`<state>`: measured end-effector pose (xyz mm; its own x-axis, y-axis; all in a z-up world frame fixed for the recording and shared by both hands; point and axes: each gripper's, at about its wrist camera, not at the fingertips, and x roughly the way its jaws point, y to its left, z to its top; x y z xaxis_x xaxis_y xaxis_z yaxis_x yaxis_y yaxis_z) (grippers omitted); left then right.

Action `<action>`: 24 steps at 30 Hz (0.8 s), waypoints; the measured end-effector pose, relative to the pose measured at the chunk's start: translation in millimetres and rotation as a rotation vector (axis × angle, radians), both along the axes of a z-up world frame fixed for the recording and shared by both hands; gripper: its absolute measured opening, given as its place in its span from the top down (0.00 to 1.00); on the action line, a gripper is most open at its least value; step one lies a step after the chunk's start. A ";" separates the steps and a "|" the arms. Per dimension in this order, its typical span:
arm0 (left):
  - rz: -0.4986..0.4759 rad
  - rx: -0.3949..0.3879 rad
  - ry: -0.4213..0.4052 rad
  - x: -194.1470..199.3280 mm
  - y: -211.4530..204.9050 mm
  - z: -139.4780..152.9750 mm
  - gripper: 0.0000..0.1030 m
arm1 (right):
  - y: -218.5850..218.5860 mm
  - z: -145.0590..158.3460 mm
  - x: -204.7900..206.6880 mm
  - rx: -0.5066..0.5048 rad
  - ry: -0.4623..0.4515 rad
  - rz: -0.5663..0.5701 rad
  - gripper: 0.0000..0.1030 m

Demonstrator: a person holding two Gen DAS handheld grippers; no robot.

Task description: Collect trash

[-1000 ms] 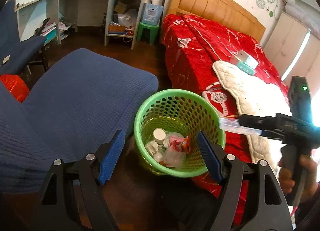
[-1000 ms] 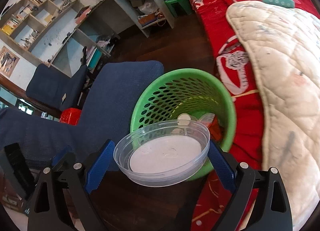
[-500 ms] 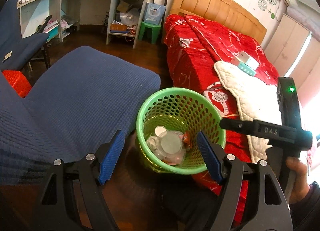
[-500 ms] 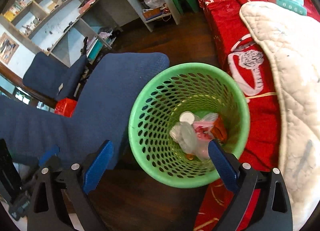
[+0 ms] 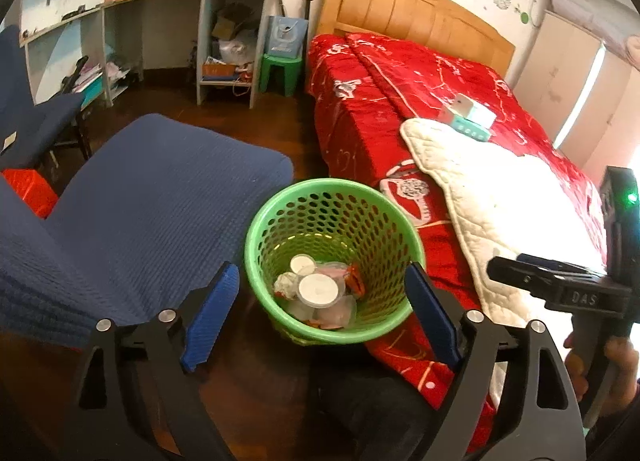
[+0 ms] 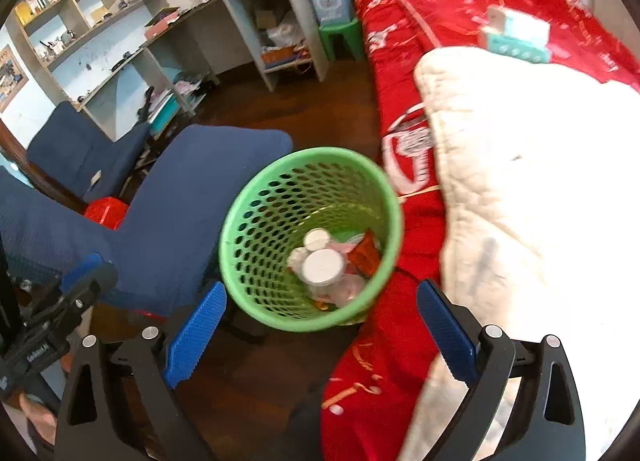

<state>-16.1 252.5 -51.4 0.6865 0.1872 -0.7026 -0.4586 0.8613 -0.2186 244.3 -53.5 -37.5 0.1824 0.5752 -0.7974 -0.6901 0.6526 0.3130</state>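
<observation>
A green perforated basket (image 5: pixel 256 229) (image 6: pixel 240 213) stands on the dark floor between a blue chair and the bed. Inside it lie a clear plastic dish (image 5: pixel 319 290) (image 6: pixel 322 267), a small white lid, crumpled wrappers and an orange packet. My left gripper (image 5: pixel 320 273) hovers above the basket's near rim. Its jaws are opening and nothing is between them. My right gripper (image 6: pixel 322 288) is open and empty, above the basket on the bed side. It also shows side-on as the right gripper (image 5: pixel 520 265) at the edge of the left wrist view, with a hand on its handle.
The blue chair seat (image 5: pixel 152 201) is left of the basket. The bed with a red cover (image 5: pixel 400 81) and a white quilt (image 5: pixel 500 213) is on the right, with small boxes (image 5: pixel 468 117) on it. A green stool (image 5: pixel 280 69) and cluttered desk shelves stand at the far wall.
The clear dish left my right gripper and now lies in the basket. The right gripper drew back toward the bed. My left jaws spread wider and that hand pulled back slightly.
</observation>
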 end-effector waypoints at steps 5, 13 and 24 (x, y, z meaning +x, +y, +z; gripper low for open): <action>-0.012 0.037 0.003 -0.5 -16.5 7.9 0.14 | -33.0 14.8 -14.5 0.021 -0.057 -0.053 0.09; -0.020 0.084 -0.003 -4.6 -39.6 24.0 0.08 | -72.2 29.5 -38.4 0.013 -0.159 -0.133 0.08; -0.044 0.169 -0.037 -6.7 -76.3 44.9 0.05 | -114.8 51.0 -56.1 0.037 -0.264 -0.223 0.07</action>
